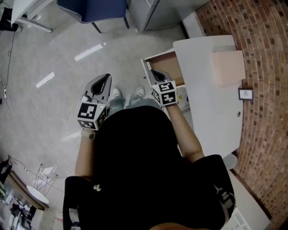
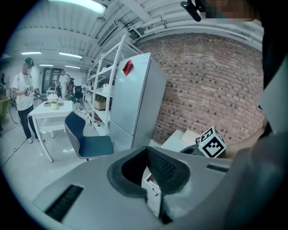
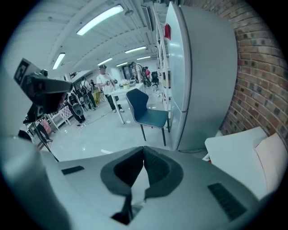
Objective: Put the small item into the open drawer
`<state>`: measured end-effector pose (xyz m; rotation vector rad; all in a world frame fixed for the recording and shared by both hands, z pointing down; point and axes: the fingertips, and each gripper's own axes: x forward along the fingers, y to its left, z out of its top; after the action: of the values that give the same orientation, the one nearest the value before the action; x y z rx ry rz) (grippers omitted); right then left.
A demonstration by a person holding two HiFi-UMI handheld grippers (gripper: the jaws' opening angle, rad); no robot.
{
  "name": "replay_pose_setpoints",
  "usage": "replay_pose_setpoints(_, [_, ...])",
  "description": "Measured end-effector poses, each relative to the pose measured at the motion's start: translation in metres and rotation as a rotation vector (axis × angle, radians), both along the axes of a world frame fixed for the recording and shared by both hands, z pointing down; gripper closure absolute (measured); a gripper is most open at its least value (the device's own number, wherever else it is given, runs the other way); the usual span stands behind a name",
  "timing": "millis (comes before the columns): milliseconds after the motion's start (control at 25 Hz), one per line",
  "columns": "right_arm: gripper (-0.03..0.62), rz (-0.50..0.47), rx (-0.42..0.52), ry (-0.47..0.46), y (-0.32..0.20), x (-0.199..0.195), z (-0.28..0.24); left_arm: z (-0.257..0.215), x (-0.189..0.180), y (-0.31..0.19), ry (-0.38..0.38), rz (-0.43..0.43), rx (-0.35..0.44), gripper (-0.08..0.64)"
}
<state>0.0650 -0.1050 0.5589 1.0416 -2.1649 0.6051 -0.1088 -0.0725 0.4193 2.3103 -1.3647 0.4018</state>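
1. head view: a person stands over a pale floor (image 1: 54, 54) with a tool in each hand. the left tongs (image 1: 106, 78) hang above the floor, just beside the shoes (image 1: 116, 93). the right tongs (image 1: 153, 72) reach over the near corner of the open drawer (image 1: 171, 66), whose brown bottom is in view. the drawer juts out from under the white bench (image 1: 211, 112). a pale box (image 1: 228, 67) lies on the bench, near the brick wall (image 1: 265, 90). a blue chair (image 1: 92, 9) stands at the top edge. the small item cannot be made out here.
2. left gripper view: the left tongs are closed, tips touching, with nothing between them. a white cabinet front shows through the hollow behind the tips. beyond stand the blue chair and a tall grey cabinet (image 2: 135, 103). the marker cube (image 2: 211, 142) of the right tongs sits at the right, before the brick wall.
3. right gripper view: the right tongs are likewise closed tip to tip and grip nothing. pale floor shows through their hollow. ahead are the chair and the grey cabinet, and at the right the bench with the box on it. the small item cannot be made out in either gripper view.
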Motion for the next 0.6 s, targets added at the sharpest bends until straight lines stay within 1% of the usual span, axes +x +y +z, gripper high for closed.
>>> replay_pose_setpoints(160, [0.58, -0.002, 0.081, -0.056, -0.004, -0.009, -0.053, -0.021, -0.01, -0.009, 0.02, 0.001, 0.063, 0.557])
replay_pose_setpoints(360, [0.58, 0.016, 0.195, -0.111, -0.01, -0.014, -0.115, -0.039, -0.022, -0.019, 0.041, 0.007, 0.116, 0.557])
replay_pose_setpoints(600, [0.58, 0.021, 0.291, -0.185, -0.011, -0.022, -0.17, -0.059, -0.026, -0.023, 0.068, 0.031, 0.172, 0.557])
